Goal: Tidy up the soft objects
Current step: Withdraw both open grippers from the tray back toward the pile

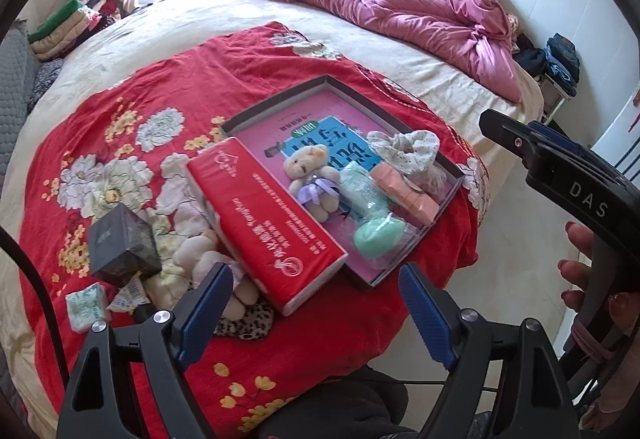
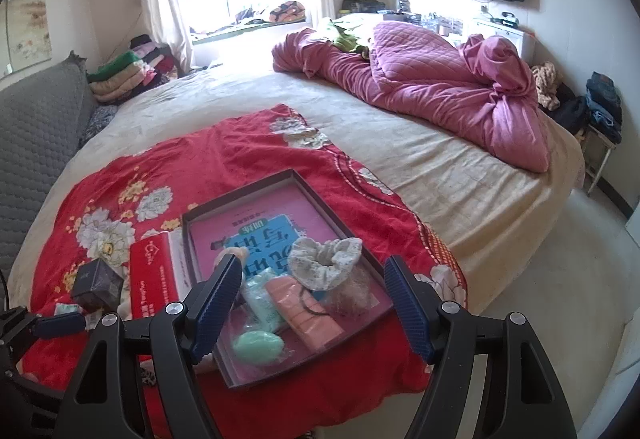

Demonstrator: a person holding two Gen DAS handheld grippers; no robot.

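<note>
The white plush toy (image 1: 204,259) and the leopard-print fabric piece (image 1: 248,323) are lying outside the tray (image 1: 280,99) on the red floral blanket (image 1: 200,79), tucked against the near end of the red tissue pack (image 1: 264,219), and they are sitting just ahead of the left gripper (image 1: 316,313), off toward its left finger. That gripper is hovering with jaws wide apart and nothing between them, clearly the nearer one. The right gripper (image 2: 312,303), also spread and empty, is hanging over the tray's near corner, where the small teddy bear (image 1: 310,175), mint pouch (image 1: 362,195), peach bar (image 1: 404,193) and frilly scrunchie (image 1: 404,151) are already resting. The plush looks lumpy and yielding; its long axis I cannot tell. The dark glossy box (image 1: 122,243) beside it is looking rigid, hardly a soft item.
</note>
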